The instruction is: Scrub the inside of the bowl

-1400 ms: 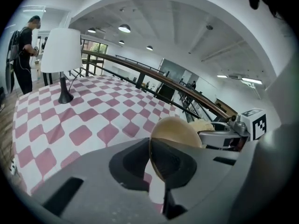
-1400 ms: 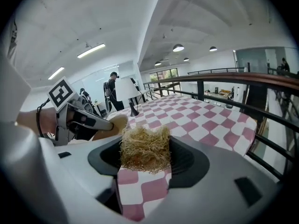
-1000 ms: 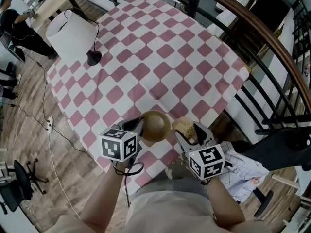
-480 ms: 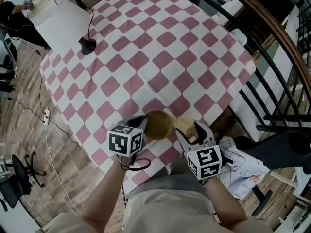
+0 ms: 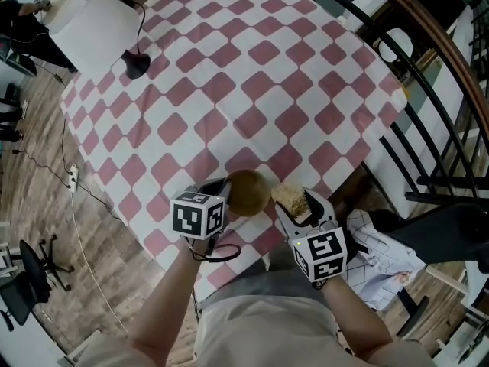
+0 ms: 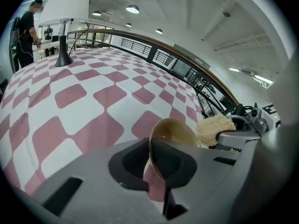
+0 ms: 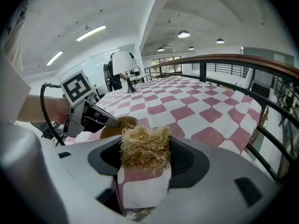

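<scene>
Left gripper [image 5: 227, 194]: jaws pinch the rim of the bowl [image 5: 249, 192]. They have just been easing apart slightly, with the bowl's wall between them and gripped.

Bowl: brown and round, so it has no long axis. It is held on a tilt, and the left gripper view shows its mouth turned toward the scrubber [image 5: 289, 197]. It sits over the near edge strip of the worktop [image 5: 252, 90]. Contact with the checked cloth cannot be confirmed.

Right gripper [image 5: 299, 207]: jaws pressed onto the straw-coloured fibrous scrubber, which stands just beside the bowl's rim. Whether the two touch cannot be told.

Clearances: the worktop's near edge runs directly beneath both grippers. Beyond the bowl the cloth lies open across its whole width. A lamp [image 5: 95, 27] stands at the far left corner, well apart. A dark railing [image 5: 428, 75] follows the worktop's right edge.
</scene>
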`<control>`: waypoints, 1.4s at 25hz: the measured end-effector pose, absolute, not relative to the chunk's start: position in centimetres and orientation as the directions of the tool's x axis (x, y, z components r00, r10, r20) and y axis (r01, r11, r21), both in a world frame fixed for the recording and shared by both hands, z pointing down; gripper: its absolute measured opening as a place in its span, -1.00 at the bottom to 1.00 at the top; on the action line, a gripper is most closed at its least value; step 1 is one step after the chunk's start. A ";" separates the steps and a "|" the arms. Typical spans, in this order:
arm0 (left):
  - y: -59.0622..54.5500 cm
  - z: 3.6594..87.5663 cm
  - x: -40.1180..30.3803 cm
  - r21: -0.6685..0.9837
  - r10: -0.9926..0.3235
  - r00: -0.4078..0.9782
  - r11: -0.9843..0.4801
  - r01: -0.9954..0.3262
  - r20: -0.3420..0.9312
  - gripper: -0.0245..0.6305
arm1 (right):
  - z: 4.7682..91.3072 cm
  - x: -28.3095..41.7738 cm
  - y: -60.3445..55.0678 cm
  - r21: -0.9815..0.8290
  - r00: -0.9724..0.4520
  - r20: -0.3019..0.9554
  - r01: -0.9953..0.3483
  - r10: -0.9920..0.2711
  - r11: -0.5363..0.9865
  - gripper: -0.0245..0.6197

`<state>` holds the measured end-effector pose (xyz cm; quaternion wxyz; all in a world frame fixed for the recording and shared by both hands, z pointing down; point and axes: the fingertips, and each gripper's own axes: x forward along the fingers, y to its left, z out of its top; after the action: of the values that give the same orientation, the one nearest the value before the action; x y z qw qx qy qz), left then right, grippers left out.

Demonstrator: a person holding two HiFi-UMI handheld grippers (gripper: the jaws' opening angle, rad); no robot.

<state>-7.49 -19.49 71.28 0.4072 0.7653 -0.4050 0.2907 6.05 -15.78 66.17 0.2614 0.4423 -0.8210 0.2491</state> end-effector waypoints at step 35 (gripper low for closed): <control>-16.2 53.0 -10.3 0.293 -0.624 0.559 -0.483 -0.825 0.545 -0.82 | 46.7 5.2 -16.8 0.011 -0.446 0.377 -0.874 -0.812 0.486 -0.12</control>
<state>-10.34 -16.18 53.03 0.2698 0.8407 -0.4310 0.1861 5.18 -16.79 46.69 0.1686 0.4985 -0.8452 0.0927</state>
